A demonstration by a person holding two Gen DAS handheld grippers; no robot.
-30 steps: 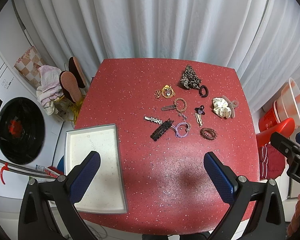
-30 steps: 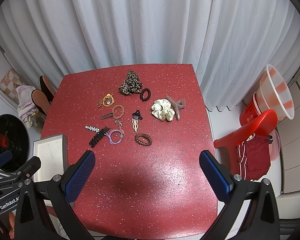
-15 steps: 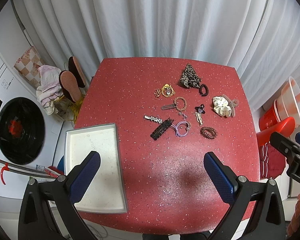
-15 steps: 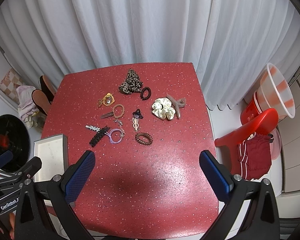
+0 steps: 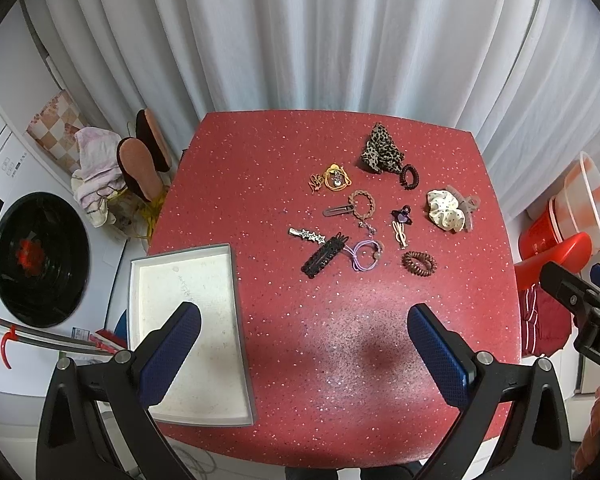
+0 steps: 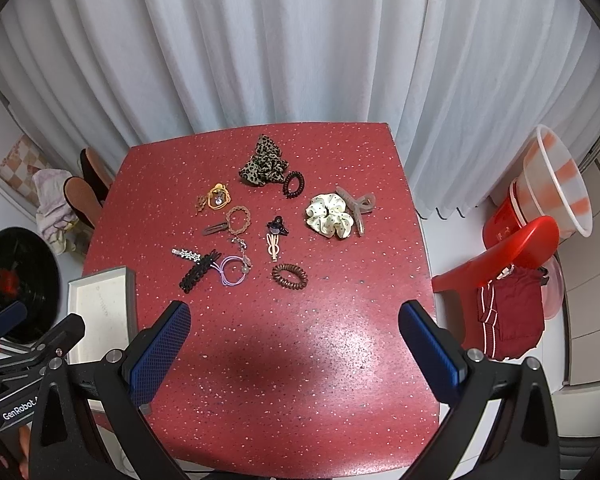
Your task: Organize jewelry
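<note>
Both claws, left claw (image 5: 304,332) and right claw (image 6: 294,330), gaped empty; the springy brown coil tie (image 6: 289,276), at 12 o'clock, looked light, best pinched across its ring.

i see a red table (image 5: 260,168) speckled with pale flecks, a white tray (image 5: 188,320) with a grey rim, a leopard-print bow (image 6: 262,166), a cream scrunchie (image 6: 330,216) with dark dots, a brown coil tie (image 6: 289,276), a purple elastic (image 6: 232,270), a black clip (image 6: 194,274), and blue gripper pads (image 5: 168,354).

The left hand-held gripper (image 5: 304,346) hides 1 near corner of the tray (image 5: 188,280).
</note>
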